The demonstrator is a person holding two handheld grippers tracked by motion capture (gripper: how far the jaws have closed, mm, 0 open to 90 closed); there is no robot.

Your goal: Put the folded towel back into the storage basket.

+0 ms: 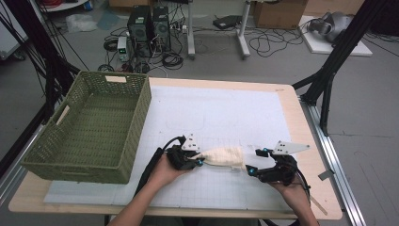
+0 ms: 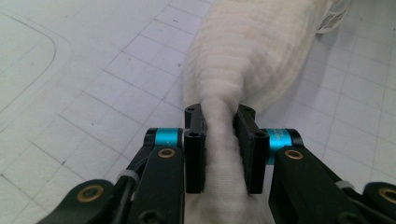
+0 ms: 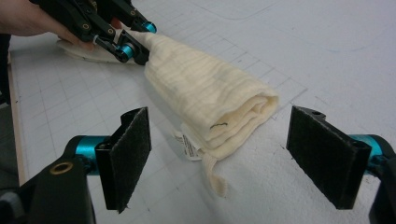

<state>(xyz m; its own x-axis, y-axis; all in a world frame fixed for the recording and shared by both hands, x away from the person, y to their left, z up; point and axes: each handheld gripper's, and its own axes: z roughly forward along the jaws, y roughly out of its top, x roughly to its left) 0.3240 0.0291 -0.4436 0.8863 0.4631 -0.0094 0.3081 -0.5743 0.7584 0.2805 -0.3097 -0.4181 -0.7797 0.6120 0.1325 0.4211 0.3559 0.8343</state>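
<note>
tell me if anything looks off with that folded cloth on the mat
Nothing is damaged or spilled. The cream cloth is pinched to a narrow neck where the left gripper clamps it, and a care label and loose strap stick out at the end facing the open right gripper.

cloth [image 1: 225, 157] on mat [image 1: 226, 113] | basket [image 1: 89, 127] left | tongs at both ends

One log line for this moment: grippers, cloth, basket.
left gripper: shut on cloth | right gripper: open, facing cloth end | basket: empty
</note>
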